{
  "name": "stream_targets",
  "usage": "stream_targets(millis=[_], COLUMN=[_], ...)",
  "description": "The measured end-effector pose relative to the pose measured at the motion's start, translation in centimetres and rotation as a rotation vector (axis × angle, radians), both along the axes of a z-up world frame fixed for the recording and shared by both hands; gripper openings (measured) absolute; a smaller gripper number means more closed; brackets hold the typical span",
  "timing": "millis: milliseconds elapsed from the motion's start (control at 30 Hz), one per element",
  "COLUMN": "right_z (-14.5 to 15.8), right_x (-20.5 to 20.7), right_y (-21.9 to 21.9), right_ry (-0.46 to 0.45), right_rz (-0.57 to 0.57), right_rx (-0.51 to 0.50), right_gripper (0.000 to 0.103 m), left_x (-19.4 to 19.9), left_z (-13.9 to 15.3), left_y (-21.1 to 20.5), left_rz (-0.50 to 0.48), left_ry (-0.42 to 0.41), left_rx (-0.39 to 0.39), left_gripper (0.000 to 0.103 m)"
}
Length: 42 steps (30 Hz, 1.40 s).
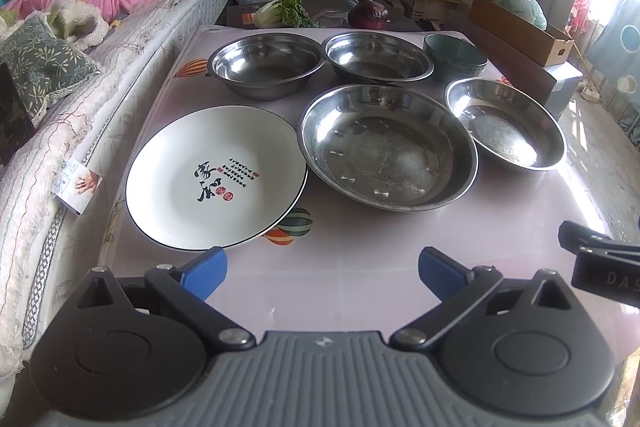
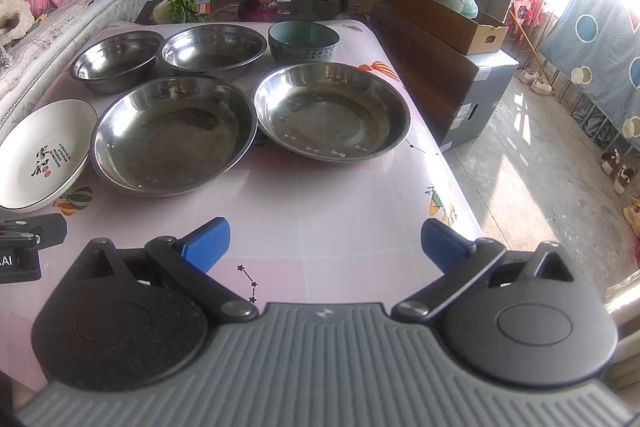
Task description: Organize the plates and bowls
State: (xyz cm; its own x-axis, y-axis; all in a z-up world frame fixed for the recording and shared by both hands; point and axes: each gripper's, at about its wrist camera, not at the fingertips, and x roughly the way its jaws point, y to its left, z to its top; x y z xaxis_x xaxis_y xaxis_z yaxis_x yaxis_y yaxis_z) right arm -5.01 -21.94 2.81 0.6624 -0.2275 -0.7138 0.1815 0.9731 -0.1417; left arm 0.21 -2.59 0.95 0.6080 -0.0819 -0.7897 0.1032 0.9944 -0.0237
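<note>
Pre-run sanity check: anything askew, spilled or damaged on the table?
One thing: the white plate sits tilted, its right rim riding on the rim of the large steel dish beside it. Nothing looks spilled or broken; the other steel bowls and the teal bowl sit flat and apart.

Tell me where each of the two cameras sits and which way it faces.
Left wrist: sits on the left tongs, low over the near table edge, facing the white ceramic plate with black calligraphy; its blue pads show, spread open, and the right tongs' black tip at the right edge.
Right wrist: sits on the right tongs, facing the wide steel dish at right and the teal ceramic bowl; jaws open, left tongs' tip at the left edge.
Shared: both show the pink patterned table, the plate and the purple onion.
</note>
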Motion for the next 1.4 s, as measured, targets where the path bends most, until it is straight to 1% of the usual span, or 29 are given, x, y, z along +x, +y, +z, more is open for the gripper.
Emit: stream_targets(millis=[133, 267, 367, 467, 567, 633, 767, 867, 1033, 1133, 1233, 1300, 1333, 1400], right_z=[-0.1, -0.9, -1.2, -0.5, 1.0, 2.1, 3.7, 5.0, 6.0, 6.2, 5.6, 4.6, 4.0, 2.7], right_x=[0.0, 0.1, 0.6, 1.2, 2.1, 3.1, 5.1, 7.5, 12.2, 15.1, 17.8, 19.5, 20.2, 22.0], right_y=[0.1, 0.1, 0.4, 0.6, 0.5, 0.6, 1.0, 1.1, 1.9, 2.7, 3.7, 4.4, 4.9, 5.9], right_ry=[0.001, -0.001, -0.007, -0.055, -0.136, -0.183, -0.236, -0.278, -0.27, -0.254, -0.232, -0.211, -0.198, -0.168], right_rz=[0.003, 0.021, 0.049, 0.089, 0.149, 0.193, 0.265, 0.328, 0.391, 0.41, 0.41, 0.399, 0.395, 0.386], right_rx=[0.01, 0.069, 0.09, 0.103, 0.118, 0.125, 0.142, 0.216, 0.307, 0.376, 0.439, 0.475, 0.489, 0.516], right_gripper=[0.102, 0.102, 0.102, 0.102, 0.102, 0.102, 0.102, 0.102, 0.102, 0.101, 0.097, 0.086, 0.082, 0.07], left_x=[0.0, 0.0, 0.2, 1.0, 2.3, 3.4, 5.7, 7.3, 10.2, 12.3, 14.4, 15.8, 16.4, 17.9], left_z=[-0.2, -0.2, 0.1, 1.1, 2.4, 3.1, 4.4, 4.9, 5.0, 4.9, 4.7, 4.4, 4.2, 3.8], left_y=[0.0, 0.1, 0.9, 2.0, 3.3, 4.0, 5.4, 6.7, 8.5, 9.3, 10.1, 10.6, 10.9, 11.7], left_rz=[0.002, -0.004, 0.0, 0.003, 0.01, 0.012, 0.031, 0.05, 0.08, 0.096, 0.098, 0.084, 0.08, 0.083], left_ry=[-0.002, -0.02, -0.051, -0.096, -0.132, -0.15, -0.179, -0.202, -0.248, -0.255, -0.274, -0.281, -0.282, -0.279], left_rx=[0.011, 0.024, 0.026, 0.029, 0.014, 0.009, -0.001, -0.019, -0.048, -0.053, -0.049, -0.055, -0.066, -0.095], left_gripper=[0.102, 0.102, 0.103, 0.103, 0.103, 0.103, 0.103, 0.103, 0.103, 0.103, 0.102, 0.101, 0.101, 0.1])
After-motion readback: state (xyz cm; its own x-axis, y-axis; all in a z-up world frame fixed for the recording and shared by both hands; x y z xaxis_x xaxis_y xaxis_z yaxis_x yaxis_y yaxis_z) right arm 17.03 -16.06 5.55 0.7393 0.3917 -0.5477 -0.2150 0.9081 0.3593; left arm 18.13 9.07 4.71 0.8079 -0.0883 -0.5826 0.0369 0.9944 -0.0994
